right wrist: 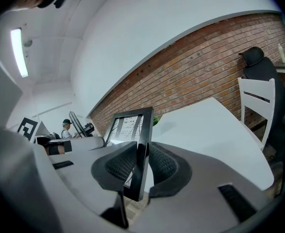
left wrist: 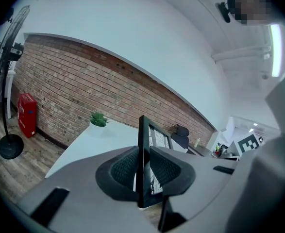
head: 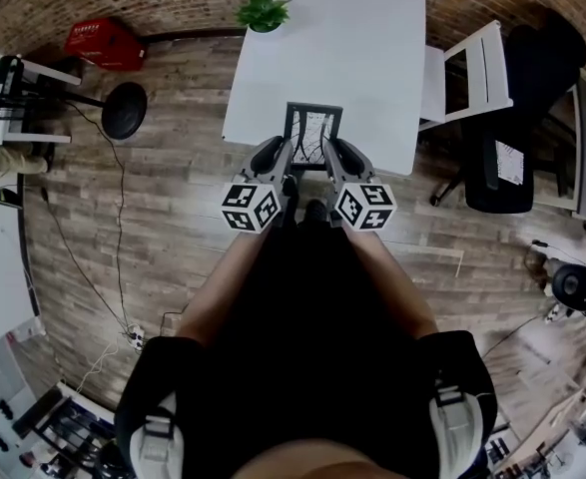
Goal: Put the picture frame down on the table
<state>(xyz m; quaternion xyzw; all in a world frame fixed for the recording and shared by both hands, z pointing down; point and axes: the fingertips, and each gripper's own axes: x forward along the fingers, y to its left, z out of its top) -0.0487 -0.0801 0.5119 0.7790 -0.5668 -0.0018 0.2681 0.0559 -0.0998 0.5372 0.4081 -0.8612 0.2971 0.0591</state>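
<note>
A black picture frame [head: 312,133] with a pale print stands upright between my two grippers, at the near edge of the white table [head: 362,38]. My left gripper [head: 291,153] is shut on the frame's left side bar [left wrist: 143,154]. On the right side bar [right wrist: 141,149] my right gripper [head: 324,153] is shut in the same way. Both grippers point slightly downward toward the table. The frame's bottom edge hangs at about the table's near rim; whether it touches the top cannot be told.
A small green potted plant [head: 264,12] stands at the table's far left. To the table's right are a white chair [head: 472,73] and a black office chair [head: 532,88]. On the wooden floor at left are a fan base [head: 124,110] and a red box [head: 105,44]. A brick wall [left wrist: 84,76] lies behind.
</note>
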